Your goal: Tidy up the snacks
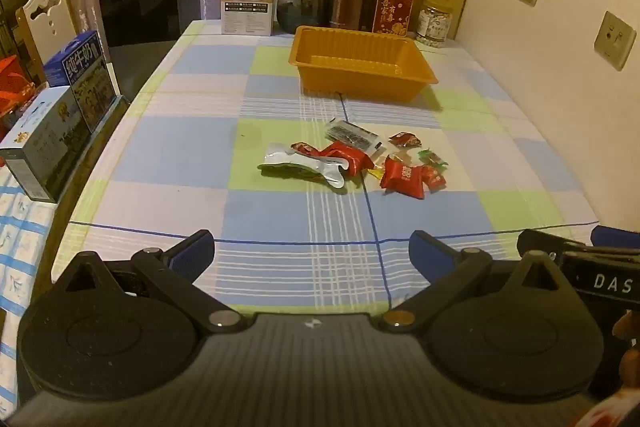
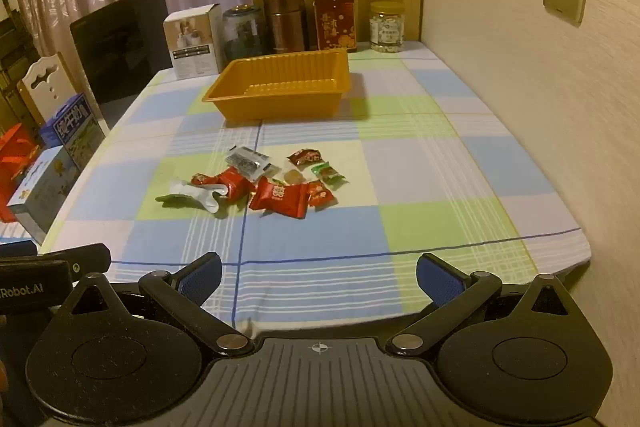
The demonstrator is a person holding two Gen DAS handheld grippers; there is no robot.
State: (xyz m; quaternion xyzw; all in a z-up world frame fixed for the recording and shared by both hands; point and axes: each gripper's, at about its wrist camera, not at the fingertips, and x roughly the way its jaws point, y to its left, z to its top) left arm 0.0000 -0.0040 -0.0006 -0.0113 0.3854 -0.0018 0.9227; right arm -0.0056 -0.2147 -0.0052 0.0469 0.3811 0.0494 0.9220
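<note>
The snacks [image 1: 352, 157] lie in a loose heap on the checked tablecloth [image 1: 180, 155], just in front of the orange tray [image 1: 362, 65], which holds nothing yet. Your left gripper [image 1: 312, 251] and right gripper [image 2: 318, 275] hang near the table's front edge, well short of the tray, fingers apart and gripping nothing; judge the sorting unstarted, every packet left to move.

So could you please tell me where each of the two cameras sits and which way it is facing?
Left wrist: sits on the open left gripper at the table's near edge, facing the snacks and orange tray; the right gripper's side shows at the right edge.
Right wrist: sits on the open right gripper, same heading, slightly further right, wall close by.
Shared: snacks, tray, jars and boxes at the far end.
</note>
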